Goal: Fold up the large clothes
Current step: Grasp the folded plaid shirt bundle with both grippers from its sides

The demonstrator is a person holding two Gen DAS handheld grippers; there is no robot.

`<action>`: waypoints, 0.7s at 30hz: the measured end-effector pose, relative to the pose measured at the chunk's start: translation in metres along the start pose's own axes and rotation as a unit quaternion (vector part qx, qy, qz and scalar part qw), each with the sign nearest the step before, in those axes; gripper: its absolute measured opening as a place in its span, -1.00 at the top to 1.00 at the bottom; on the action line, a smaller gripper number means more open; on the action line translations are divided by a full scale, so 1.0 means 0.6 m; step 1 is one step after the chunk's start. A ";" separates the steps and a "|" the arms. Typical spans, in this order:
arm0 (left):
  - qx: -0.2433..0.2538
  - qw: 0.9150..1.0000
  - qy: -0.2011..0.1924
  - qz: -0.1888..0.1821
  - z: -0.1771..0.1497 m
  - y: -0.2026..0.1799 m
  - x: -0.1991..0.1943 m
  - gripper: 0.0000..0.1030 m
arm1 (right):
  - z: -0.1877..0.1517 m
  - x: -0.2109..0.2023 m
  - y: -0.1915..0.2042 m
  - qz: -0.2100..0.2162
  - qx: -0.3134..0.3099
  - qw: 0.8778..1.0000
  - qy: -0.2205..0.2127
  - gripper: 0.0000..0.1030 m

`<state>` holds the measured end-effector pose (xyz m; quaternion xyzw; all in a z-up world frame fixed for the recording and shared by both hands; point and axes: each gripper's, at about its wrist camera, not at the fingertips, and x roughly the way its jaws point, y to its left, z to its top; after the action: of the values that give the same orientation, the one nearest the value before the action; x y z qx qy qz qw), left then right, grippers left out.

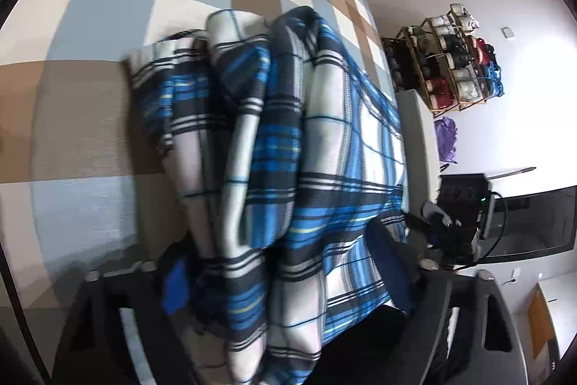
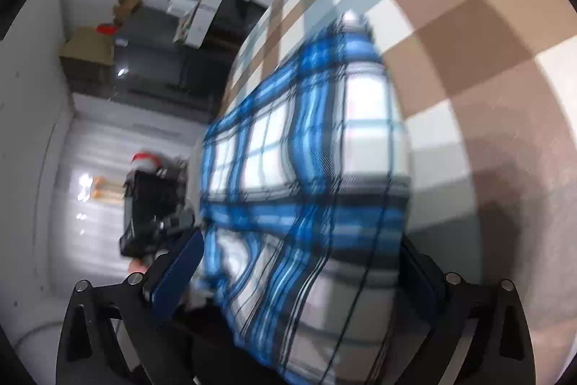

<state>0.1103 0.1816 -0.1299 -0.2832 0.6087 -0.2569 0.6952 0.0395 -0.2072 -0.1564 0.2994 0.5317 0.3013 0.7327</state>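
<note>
Gripping 1 plaid shirt (image 1: 288, 168) w/ both grippers, left gripper (image 1: 285, 280) clamped on bunched folds frame center, right gripper (image 2: 299, 276) clamped on fabric too, 1 checked cloth (image 1: 108, 6) beneath.

- Plaid garment (image 1: 288, 147): large; blue, black and white checks with thin yellow lines.
- State: bunched into several thick lengthwise folds, blurred in both views.
- Position: on the checked bedcover (image 1: 108, 6), near its edge, extending along it; exact outline cannot be determined.
</note>
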 end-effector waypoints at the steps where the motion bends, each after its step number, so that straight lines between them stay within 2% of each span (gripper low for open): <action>1: 0.010 1.000 0.001 0.015 -0.001 -0.005 0.004 -0.20 | 0.003 0.004 0.007 -0.015 -0.013 1.000 -0.001 -0.85; 4: 0.042 0.997 -0.006 0.059 -0.010 -0.021 0.007 -0.09 | 0.002 0.016 0.026 -0.036 -0.049 0.998 0.004 -0.85; 5: 0.054 0.996 -0.010 0.072 -0.014 -0.030 0.010 -0.08 | 0.000 0.018 0.032 -0.047 -0.062 0.997 0.006 -0.77; 7: 0.076 0.992 -0.013 0.095 -0.018 -0.045 0.019 -0.01 | -0.004 0.018 0.031 -0.061 -0.068 0.996 0.007 -0.53; 8: 0.078 0.992 -0.014 0.095 -0.018 -0.049 0.022 0.00 | -0.003 0.015 0.026 -0.059 -0.063 0.996 0.004 -0.36; 9: 0.077 0.993 -0.013 0.088 -0.016 -0.050 0.025 0.00 | -0.003 0.010 0.016 -0.053 -0.051 0.997 0.003 -0.16; 11: 0.060 0.996 -0.009 0.071 -0.009 -0.043 0.026 -0.02 | -0.003 0.000 -0.007 -0.040 -0.021 0.999 -0.001 0.11; 13: 0.031 0.999 -0.002 0.040 -0.001 -0.027 0.025 -0.10 | -0.002 -0.001 -0.019 -0.019 0.004 1.000 0.007 0.13; 16: 0.005 1.000 0.003 0.014 0.008 -0.014 0.021 -0.11 | -0.002 0.003 -0.023 -0.002 0.011 1.000 0.020 0.06; 18: -0.001 1.000 0.006 0.004 0.005 -0.009 0.017 -0.12 | 0.002 0.004 -0.027 0.020 0.022 0.999 0.025 -0.17; 21: -0.002 1.000 0.010 -0.003 0.005 -0.012 0.019 -0.12 | 0.012 0.003 -0.033 0.034 0.027 0.998 0.041 -0.25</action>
<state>0.1148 0.1687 -0.1327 -0.2840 0.6154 -0.2609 0.6875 0.0493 -0.2189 -0.1707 0.3244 0.5587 0.3233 0.6914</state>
